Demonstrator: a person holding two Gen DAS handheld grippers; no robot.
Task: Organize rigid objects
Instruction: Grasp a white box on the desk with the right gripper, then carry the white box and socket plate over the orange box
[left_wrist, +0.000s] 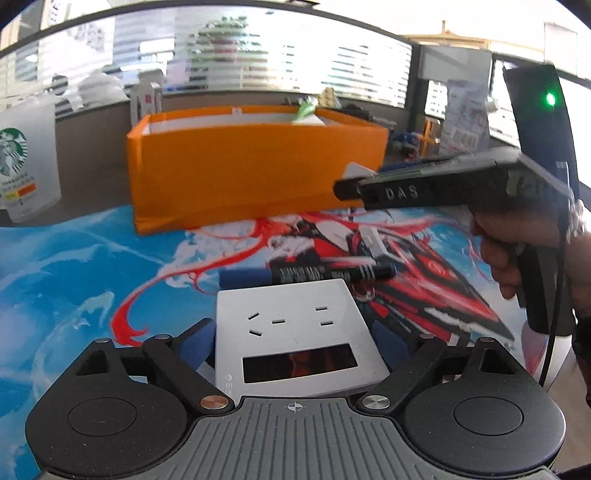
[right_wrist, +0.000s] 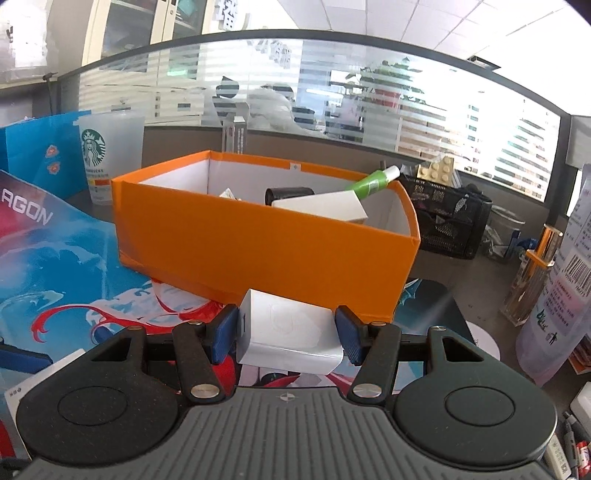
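Note:
A white wall-socket plate (left_wrist: 295, 332) lies flat on the printed mat (left_wrist: 74, 277). My left gripper (left_wrist: 293, 341) straddles it, blue pads (left_wrist: 197, 345) close beside its two side edges, and I see no squeeze on it. A blue-and-black marker (left_wrist: 306, 275) lies just beyond the plate. My right gripper (right_wrist: 288, 334) is shut on a white charger block (right_wrist: 288, 332), held off the mat in front of the orange box (right_wrist: 258, 251). In the left wrist view that gripper (left_wrist: 351, 184) hangs by the near right corner of the orange box (left_wrist: 251, 173).
The box holds a green tube (right_wrist: 373, 182), a black cylinder (right_wrist: 288, 194) and a white carton (right_wrist: 325, 206). A Starbucks cup (right_wrist: 107, 155) stands left of the box, a black mesh basket (right_wrist: 450, 221) to its right. A person's hand (left_wrist: 517, 254) holds the right gripper.

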